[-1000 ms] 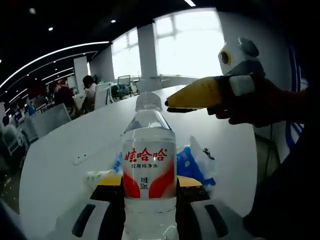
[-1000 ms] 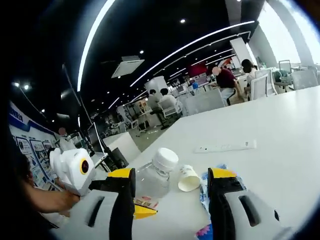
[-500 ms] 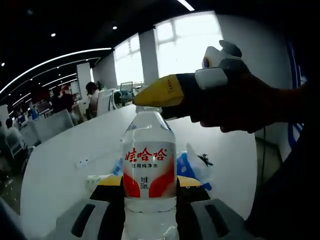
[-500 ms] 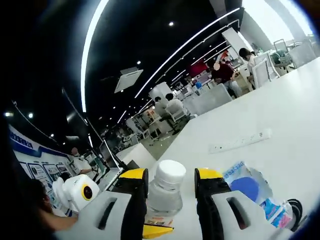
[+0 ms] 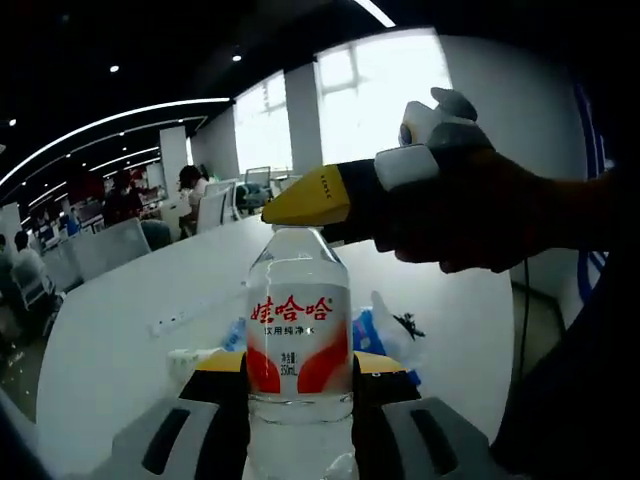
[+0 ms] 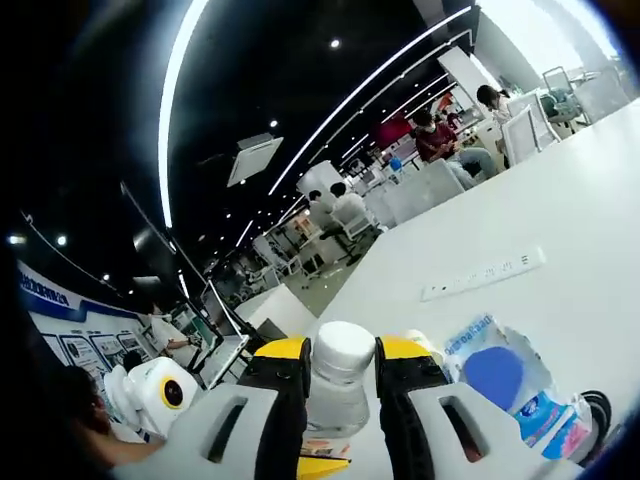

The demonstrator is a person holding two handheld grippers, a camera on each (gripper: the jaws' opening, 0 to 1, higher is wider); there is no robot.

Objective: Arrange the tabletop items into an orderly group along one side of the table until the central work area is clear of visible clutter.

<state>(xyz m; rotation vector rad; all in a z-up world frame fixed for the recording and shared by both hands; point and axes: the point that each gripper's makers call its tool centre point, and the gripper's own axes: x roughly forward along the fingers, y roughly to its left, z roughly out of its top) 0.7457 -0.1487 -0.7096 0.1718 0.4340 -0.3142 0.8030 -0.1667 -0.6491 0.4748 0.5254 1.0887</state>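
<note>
The left tongs (image 5: pixel 300 385) clamp the lower body of a clear plastic water bottle with a red-and-white label (image 5: pixel 299 345), held upright above the white worktop (image 5: pixel 120 345); in the right gripper view the right tongs (image 6: pixel 340 365) close on the bottle's white cap (image 6: pixel 343 348), yellow-tipped jaws pressed against both sides; a blue-and-white plastic packet (image 6: pixel 500 380) and a white power strip (image 6: pixel 483 275) lie on the worktop beyond; a hand (image 5: pixel 490 215) grips the right tongs in the left gripper view.
</note>
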